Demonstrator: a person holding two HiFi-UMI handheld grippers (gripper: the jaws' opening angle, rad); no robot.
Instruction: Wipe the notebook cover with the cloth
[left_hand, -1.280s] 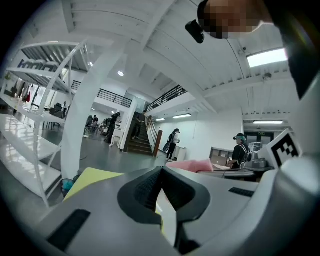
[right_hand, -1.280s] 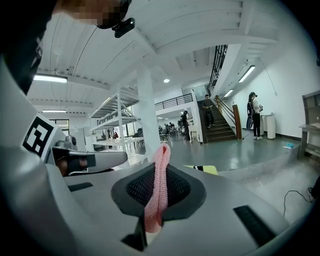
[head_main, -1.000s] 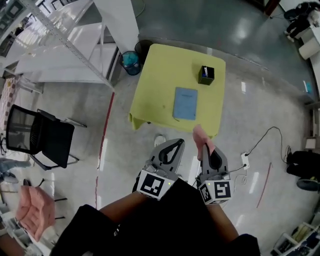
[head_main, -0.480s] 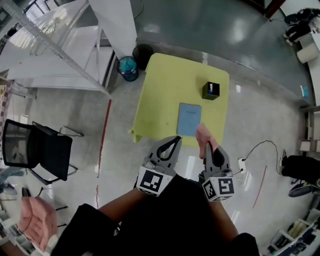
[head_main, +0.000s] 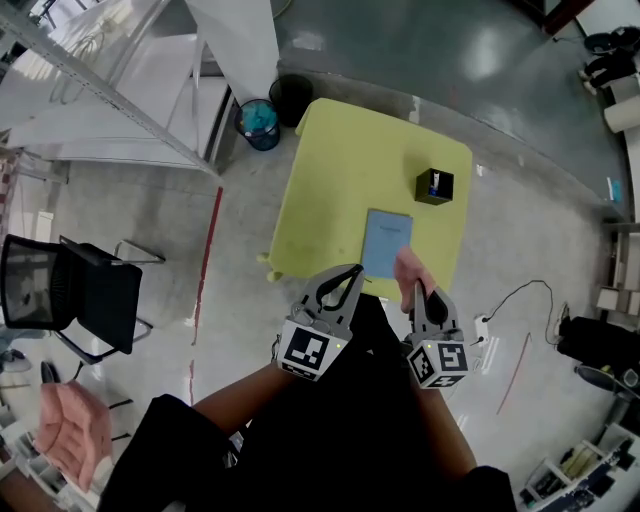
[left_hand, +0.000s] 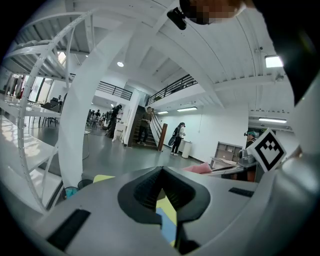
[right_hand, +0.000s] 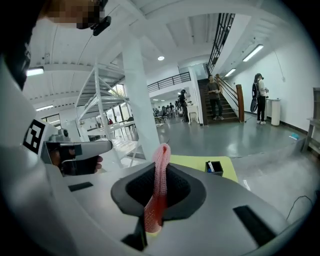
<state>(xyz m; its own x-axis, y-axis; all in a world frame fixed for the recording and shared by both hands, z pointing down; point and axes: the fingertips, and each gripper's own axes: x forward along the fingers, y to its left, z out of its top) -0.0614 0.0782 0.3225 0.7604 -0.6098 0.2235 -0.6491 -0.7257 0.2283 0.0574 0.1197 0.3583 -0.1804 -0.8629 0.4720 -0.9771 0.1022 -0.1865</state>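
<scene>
Cloth (head_main: 408, 270), soft and limp, was held pinched by one end in the clenched right gripper (head_main: 417, 298), the left gripper (head_main: 350, 275) being closed on nothing. Beyond, the thin notebook (head_main: 386, 243) was laid flat on the yellow table (head_main: 340, 170), judged light and likely to slide unless pinned at an edge.

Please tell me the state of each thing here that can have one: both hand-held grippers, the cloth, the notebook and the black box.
left hand-held gripper: shut, empty.
right hand-held gripper: shut on the cloth.
cloth: pinched, sticking up past the jaws.
notebook: closed, flat on the table.
black box: open on top, upright on the table.
</scene>
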